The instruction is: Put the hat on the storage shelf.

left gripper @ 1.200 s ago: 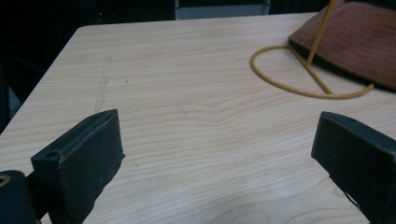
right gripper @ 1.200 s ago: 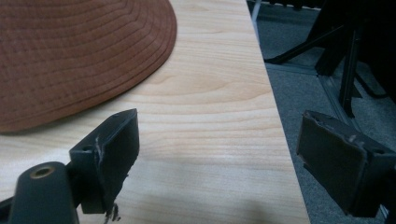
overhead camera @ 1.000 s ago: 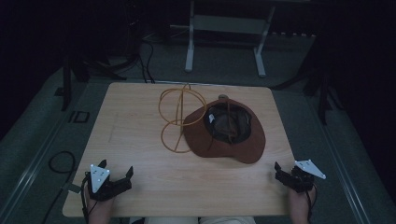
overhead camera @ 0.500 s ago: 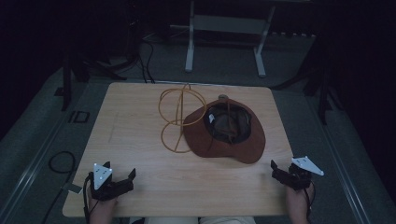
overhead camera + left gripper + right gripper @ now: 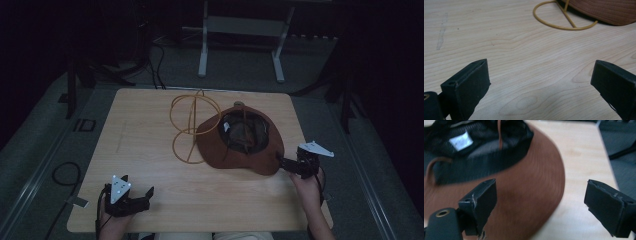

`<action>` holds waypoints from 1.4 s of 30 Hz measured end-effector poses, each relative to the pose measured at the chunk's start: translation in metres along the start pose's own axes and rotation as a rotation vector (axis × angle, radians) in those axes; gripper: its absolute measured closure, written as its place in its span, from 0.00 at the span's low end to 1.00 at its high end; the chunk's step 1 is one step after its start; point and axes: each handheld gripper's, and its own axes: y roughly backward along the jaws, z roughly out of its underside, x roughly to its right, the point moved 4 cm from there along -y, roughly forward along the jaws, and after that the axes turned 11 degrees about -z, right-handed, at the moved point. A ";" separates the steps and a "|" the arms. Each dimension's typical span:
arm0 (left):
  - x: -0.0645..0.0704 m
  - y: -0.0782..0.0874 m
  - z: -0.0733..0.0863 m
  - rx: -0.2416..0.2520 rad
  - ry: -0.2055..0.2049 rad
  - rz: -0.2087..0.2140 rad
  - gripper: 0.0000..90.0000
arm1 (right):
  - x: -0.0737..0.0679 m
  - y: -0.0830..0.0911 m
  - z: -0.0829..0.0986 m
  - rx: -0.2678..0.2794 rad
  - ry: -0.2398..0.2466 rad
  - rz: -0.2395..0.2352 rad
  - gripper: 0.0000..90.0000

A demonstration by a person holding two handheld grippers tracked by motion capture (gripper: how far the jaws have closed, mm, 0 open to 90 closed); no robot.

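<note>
A brown brimmed hat (image 5: 240, 145) lies upside down on the wooden table (image 5: 150, 125), its dark lining and a white label (image 5: 461, 141) facing up. A yellow wire stand (image 5: 192, 125) leans against its left side, and its base ring (image 5: 564, 23) rests on the wood. My right gripper (image 5: 285, 164) is open and sits at the hat's near right brim (image 5: 524, 195), which lies between its jaws. At the near left of the table my left gripper (image 5: 142, 197) stays open over bare wood, with nothing between its jaws.
The table's right edge (image 5: 609, 170) runs close to my right gripper, with grey floor beyond. A metal frame (image 5: 240, 45) stands on the floor behind the table. Cables (image 5: 65, 175) trail on the floor at the left.
My right gripper has moved forward and left, from the table's near right corner up to the hat's brim. The left gripper has hardly shifted.
</note>
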 end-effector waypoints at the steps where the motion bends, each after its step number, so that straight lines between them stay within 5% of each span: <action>1: 0.000 0.000 0.000 -0.002 0.000 0.000 0.03 | -0.001 -0.002 -0.005 0.007 0.013 0.014 0.17; 3: 0.001 0.000 0.000 -0.007 -0.004 0.011 0.03 | -0.001 -0.009 -0.016 -0.012 0.001 -0.025 0.19; 9: 0.004 -0.001 0.001 -0.020 -0.016 0.027 0.03 | -0.005 -0.024 -0.043 -0.015 0.023 -0.038 0.24; 16: 0.003 -0.001 0.000 -0.016 -0.010 0.031 0.03 | -0.010 -0.047 -0.056 -0.044 0.034 -0.109 0.32; 34: 0.003 0.000 0.000 -0.018 -0.003 0.042 0.03 | 0.009 -0.112 -0.080 -0.135 -0.013 -0.020 0.29; 42: 0.005 0.000 0.000 -0.027 -0.018 0.051 0.03 | 0.010 -0.137 -0.081 -0.212 -0.015 0.015 0.41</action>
